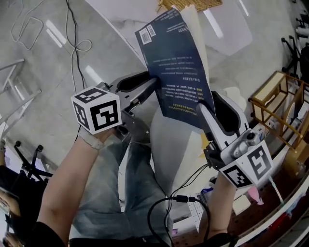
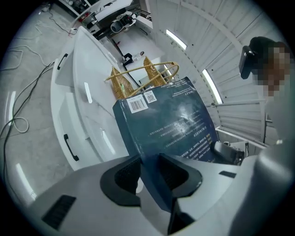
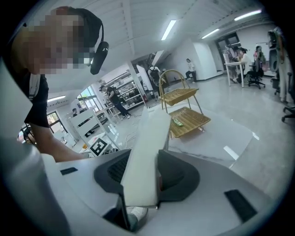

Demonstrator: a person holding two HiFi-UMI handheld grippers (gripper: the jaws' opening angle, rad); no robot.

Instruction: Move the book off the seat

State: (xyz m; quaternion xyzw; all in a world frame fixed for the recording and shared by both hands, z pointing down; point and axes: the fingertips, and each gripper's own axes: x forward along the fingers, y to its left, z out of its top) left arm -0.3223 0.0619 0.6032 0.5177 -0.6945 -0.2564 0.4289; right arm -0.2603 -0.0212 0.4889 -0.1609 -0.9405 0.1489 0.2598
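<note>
While both grippers held the book (image 1: 176, 67) in the air, the head view showed a grey polished floor (image 1: 38, 96) below it and a white curved surface (image 1: 116, 29) passing under its upper left corner. The left gripper (image 1: 152, 82) was clamped on the book's left edge and the right gripper (image 1: 205, 108) on its right edge, each set of jaws partly closed on the book. A cable (image 1: 79, 46) lay on the floor left of the book, a wicker rack (image 1: 188, 4) showed above it, a wooden frame (image 1: 280, 111) stood to its right, and a power strip (image 1: 195, 210) sat below it.

Seen from the left gripper view, the jaws pinched the book (image 2: 170, 124) by its lower edge, back cover up. The wicker rack (image 2: 138, 78) rose right behind it, the white surface (image 2: 87, 110) ran to its left, and the floor (image 2: 27, 92) lay beyond.

Seen from the right gripper view, the jaws gripped the book's pale page edge (image 3: 143, 156). The wicker rack (image 3: 182, 110) stood beyond it on the glossy floor (image 3: 244, 120), with people (image 3: 239, 60) far off to the right.
</note>
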